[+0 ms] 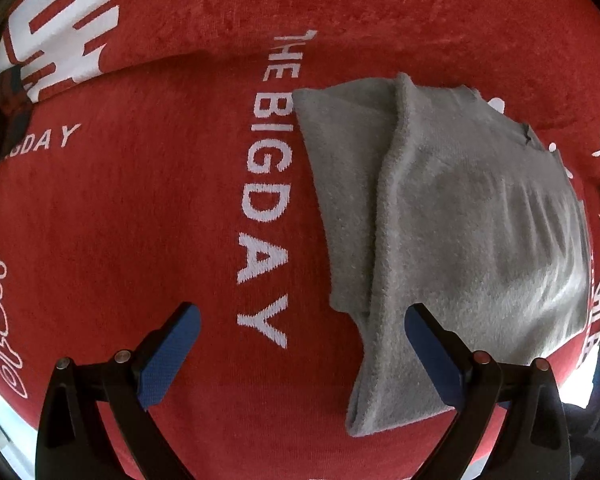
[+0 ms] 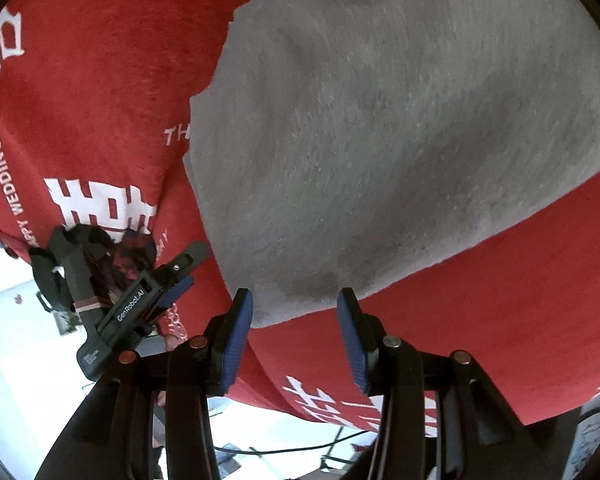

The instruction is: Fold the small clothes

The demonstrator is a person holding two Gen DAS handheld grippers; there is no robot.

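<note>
Lying on red cloth (image 1: 139,208) beside "THE BIG DAY" lettering, grey garment (image 1: 460,208) runs lengthwise away from left tongs (image 1: 300,354), spread wide, empty. Right tongs (image 2: 295,336), moderately parted, empty, hover nearer, at garment's near edge.

Left wrist view: looks forward and down along its open fingers, fairly near the red cloth (image 1: 139,208), the folded grey garment (image 1: 460,208) off to its right.
Right wrist view: very close, low over the same grey garment (image 2: 380,120).
Shared: garment, red cloth (image 2: 79,100); the right view also catches the left gripper (image 2: 187,272).
</note>
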